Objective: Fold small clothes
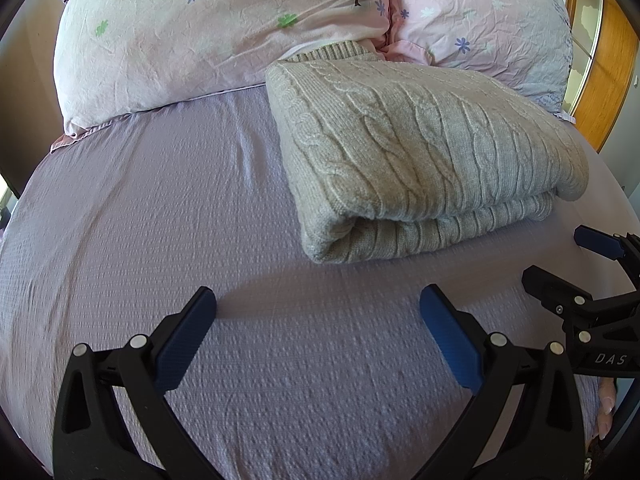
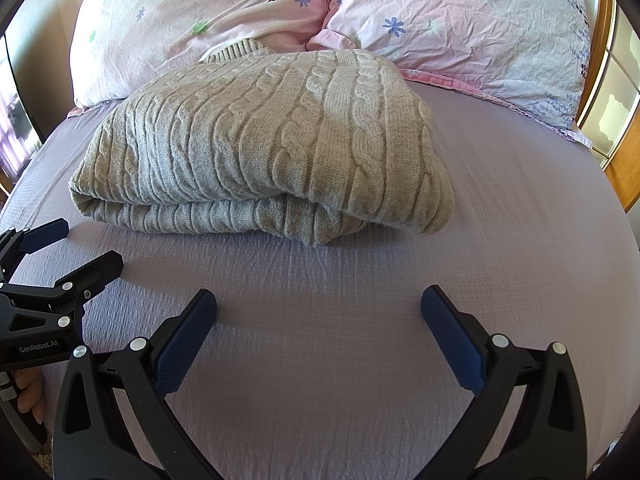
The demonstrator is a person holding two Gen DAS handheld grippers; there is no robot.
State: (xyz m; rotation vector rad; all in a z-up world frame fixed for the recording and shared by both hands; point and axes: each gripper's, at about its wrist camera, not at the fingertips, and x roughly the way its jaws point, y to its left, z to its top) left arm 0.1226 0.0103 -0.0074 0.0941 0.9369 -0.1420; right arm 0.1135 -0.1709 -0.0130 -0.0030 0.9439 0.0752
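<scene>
Bed point(image 1: 120, 240), lilac sheet, sweater point(image 1: 420, 152) folded near pillows point(image 1: 180, 32). Our left gripper point(image 1: 318, 304) and right gripper point(image 2: 319, 304): jaws wide, empty. Looks done; next maybe tidy.

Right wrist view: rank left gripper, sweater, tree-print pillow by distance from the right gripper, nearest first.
From the right gripper, jaws open:
1. left gripper, beside it on the left, low over the sheet.
2. sweater, folded, straight ahead mid-bed.
3. tree-print pillow, behind the sweater at the head of the bed.
</scene>
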